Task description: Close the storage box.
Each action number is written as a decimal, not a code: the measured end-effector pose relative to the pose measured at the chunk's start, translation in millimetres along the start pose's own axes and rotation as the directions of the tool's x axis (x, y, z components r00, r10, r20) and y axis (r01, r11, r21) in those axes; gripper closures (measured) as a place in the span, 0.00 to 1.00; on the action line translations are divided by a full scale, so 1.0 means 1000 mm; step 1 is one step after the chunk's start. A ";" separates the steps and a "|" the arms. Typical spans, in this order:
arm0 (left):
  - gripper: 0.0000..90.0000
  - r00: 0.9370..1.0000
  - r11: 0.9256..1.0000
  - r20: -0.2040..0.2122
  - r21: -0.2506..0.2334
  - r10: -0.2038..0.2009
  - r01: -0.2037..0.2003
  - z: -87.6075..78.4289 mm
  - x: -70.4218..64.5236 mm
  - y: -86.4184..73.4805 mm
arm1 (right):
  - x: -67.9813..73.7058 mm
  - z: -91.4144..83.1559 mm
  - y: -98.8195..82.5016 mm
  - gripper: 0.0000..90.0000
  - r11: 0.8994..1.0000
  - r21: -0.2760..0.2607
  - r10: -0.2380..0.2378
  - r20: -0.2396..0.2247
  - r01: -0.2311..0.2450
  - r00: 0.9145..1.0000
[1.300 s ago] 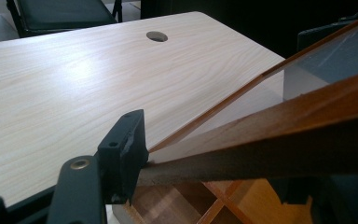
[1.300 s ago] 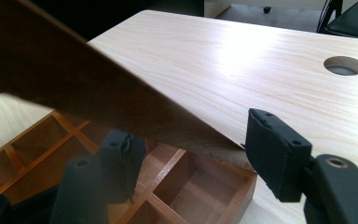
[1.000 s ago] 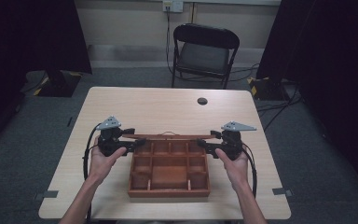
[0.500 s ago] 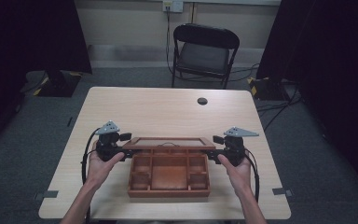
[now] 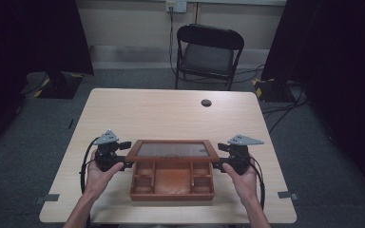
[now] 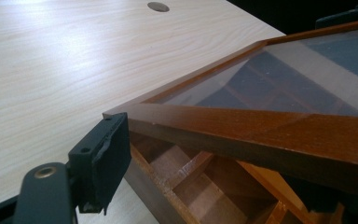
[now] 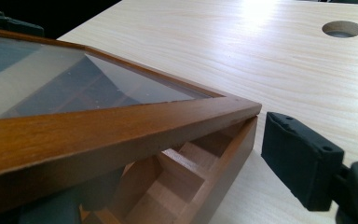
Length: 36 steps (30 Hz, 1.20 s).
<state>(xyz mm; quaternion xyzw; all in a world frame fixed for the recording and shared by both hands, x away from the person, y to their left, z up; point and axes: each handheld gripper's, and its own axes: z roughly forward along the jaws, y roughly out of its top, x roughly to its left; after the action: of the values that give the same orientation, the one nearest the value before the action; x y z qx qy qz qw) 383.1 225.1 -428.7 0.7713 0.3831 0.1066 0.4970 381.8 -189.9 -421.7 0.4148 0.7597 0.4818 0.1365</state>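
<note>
Wooden box [image 5: 172, 183] sits at the table's [image 5: 171, 114] near edge, its glass lid [image 5: 172, 150] half lowered. Both grippers, left [image 5: 121, 155] and right [image 5: 222, 156], stand spread around the lid's side rails. Better to lower both ends evenly, slowly, so the lid does not slam.

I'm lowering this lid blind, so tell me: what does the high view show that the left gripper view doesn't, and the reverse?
High view alone: both hands, the right gripper, the folding chair and the whole compartment box. Left gripper view alone: the left gripper up close, one jaw beside the lid's corner, apart from the frame, with dividers beneath. Shared: the glass-paned wooden lid part raised, the table and its cable hole.
</note>
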 end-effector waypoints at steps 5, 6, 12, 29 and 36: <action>0.23 1.000 1.000 -0.005 0.010 0.001 -0.001 -0.001 0.000 -0.004 | -0.001 -0.005 -0.006 0.26 1.000 -0.002 0.004 0.010 -0.004 1.000; 0.23 1.000 1.000 -0.007 0.011 0.001 -0.001 -0.001 0.001 -0.006 | -0.002 -0.006 -0.007 0.26 1.000 -0.001 0.005 0.013 -0.005 1.000; 0.24 1.000 0.999 -0.029 0.038 0.000 0.001 -0.001 0.004 -0.015 | -0.004 -0.011 -0.018 0.26 1.000 0.012 0.008 0.028 -0.009 1.000; 0.28 0.998 0.995 -0.070 0.101 0.010 -0.003 0.000 0.008 -0.037 | -0.011 -0.011 -0.039 0.26 0.998 0.047 0.046 0.030 -0.048 0.998; 0.28 0.997 0.994 -0.078 0.113 0.014 -0.005 -0.004 0.008 -0.039 | -0.012 -0.015 -0.044 0.26 0.997 0.068 0.036 0.052 -0.039 0.998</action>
<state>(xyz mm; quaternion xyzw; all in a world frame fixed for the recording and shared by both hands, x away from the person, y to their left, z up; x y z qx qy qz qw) 367.8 241.7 -461.9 0.7952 0.4041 0.1174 0.4366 358.2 -216.2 -453.5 0.4456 0.7642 0.4471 0.1325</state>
